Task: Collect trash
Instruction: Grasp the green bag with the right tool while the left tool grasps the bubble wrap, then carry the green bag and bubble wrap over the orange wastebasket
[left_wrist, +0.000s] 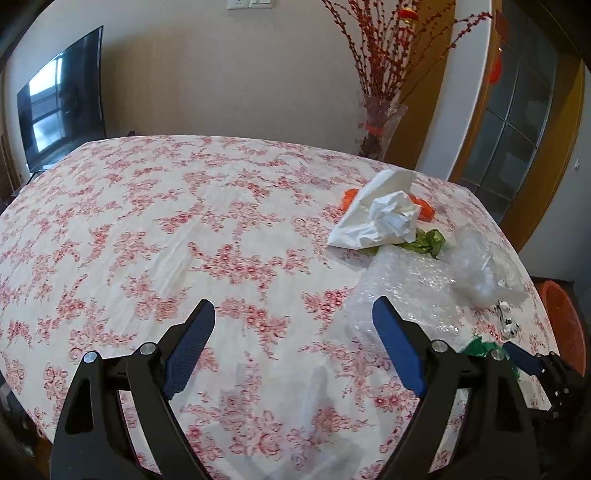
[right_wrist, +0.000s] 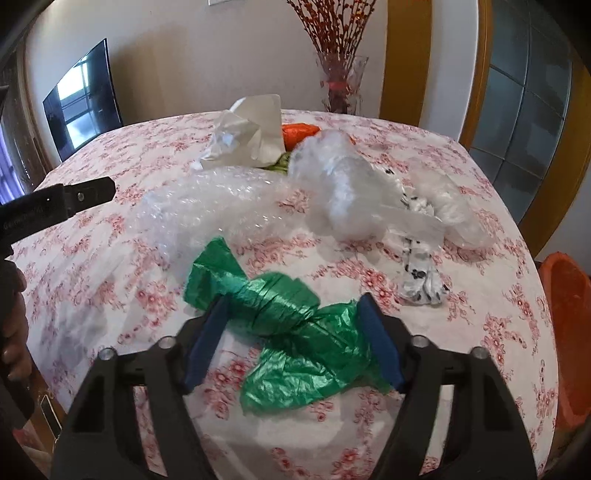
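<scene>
A crumpled green plastic bag (right_wrist: 295, 332) lies on the flowered tablecloth (right_wrist: 110, 258). My right gripper (right_wrist: 291, 301) straddles its twisted middle, jaws open, pads at the bag's sides without squeezing it. Beyond it lie bubble wrap (right_wrist: 207, 210), a clear plastic bag (right_wrist: 351, 184), a black-and-white spotted wrapper (right_wrist: 421, 277), crumpled white paper (right_wrist: 243, 136) and an orange piece (right_wrist: 299, 133). My left gripper (left_wrist: 293, 306) hovers open over bare cloth, with the bubble wrap (left_wrist: 406, 288) just past its right finger. The white paper (left_wrist: 380, 218) lies farther back.
An orange bin (right_wrist: 569, 332) stands below the table's right edge. A glass vase with red twigs (left_wrist: 380, 129) stands behind the far edge, and a dark TV screen (left_wrist: 62, 99) is at the back left. A hand (right_wrist: 14, 332) shows at the left border.
</scene>
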